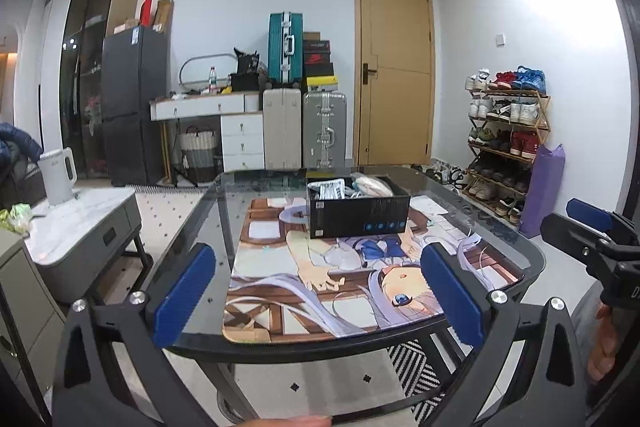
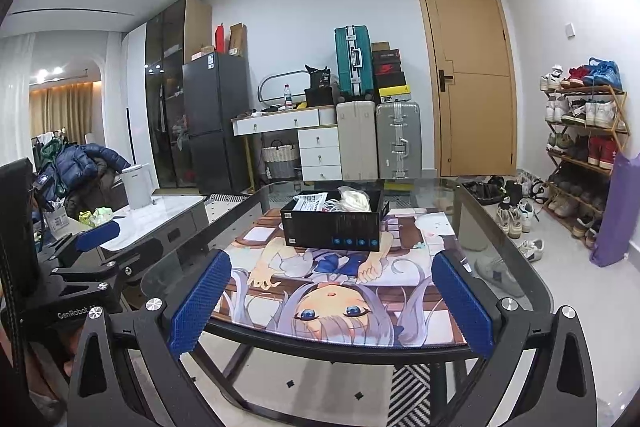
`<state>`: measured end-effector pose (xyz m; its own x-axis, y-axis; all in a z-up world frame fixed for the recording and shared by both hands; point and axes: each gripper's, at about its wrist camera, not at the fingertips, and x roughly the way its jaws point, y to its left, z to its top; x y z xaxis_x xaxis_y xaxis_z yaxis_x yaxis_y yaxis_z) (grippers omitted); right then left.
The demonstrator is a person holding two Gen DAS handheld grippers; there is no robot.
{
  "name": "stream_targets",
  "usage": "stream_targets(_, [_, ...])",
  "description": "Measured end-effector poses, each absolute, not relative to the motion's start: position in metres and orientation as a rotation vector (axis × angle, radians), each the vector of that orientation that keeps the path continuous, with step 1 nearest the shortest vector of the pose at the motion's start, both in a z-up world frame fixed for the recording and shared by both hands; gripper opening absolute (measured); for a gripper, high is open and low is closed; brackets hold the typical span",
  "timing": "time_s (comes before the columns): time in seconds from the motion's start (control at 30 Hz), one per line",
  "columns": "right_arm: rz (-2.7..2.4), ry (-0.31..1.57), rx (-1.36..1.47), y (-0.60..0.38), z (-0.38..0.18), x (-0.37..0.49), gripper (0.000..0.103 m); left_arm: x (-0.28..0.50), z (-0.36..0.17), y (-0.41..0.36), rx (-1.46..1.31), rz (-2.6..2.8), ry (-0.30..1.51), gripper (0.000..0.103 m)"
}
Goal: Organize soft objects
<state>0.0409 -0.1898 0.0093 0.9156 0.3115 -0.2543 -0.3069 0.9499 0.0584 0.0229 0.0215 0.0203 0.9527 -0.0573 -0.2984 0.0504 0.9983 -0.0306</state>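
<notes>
Soft items point(image 1: 362, 185) in black box point(image 1: 360, 217); both grippers level, jaws spread, empty.

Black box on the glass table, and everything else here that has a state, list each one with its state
Black box: open-topped, upright on the printed mat, soft white items inside.
Left tool: open, empty.
Right tool: open, empty.
Wooden door: closed.
White drawers: closed.
Teal suitcase: upright, closed.
Kettle: lid down.

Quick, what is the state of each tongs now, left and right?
Left tongs: open, holding nothing, held short of the black box.
Right tongs: open, holding nothing.
</notes>
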Motion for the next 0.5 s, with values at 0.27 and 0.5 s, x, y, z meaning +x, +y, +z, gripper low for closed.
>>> stream_targets(0.27, [0.319, 0.268, 0.020, -0.1894, 0.0092, 0.0427, 0.102, 0.0214, 0.0209, 0.0227, -0.022, -0.052, 0.296, 0.103])
stream_targets(0.5, [0.318, 0.272, 0.022, -0.1893, 0.0086, 0.0430, 0.102, 0.0212, 0.0205, 0.0219, -0.021, -0.044, 0.293, 0.103])
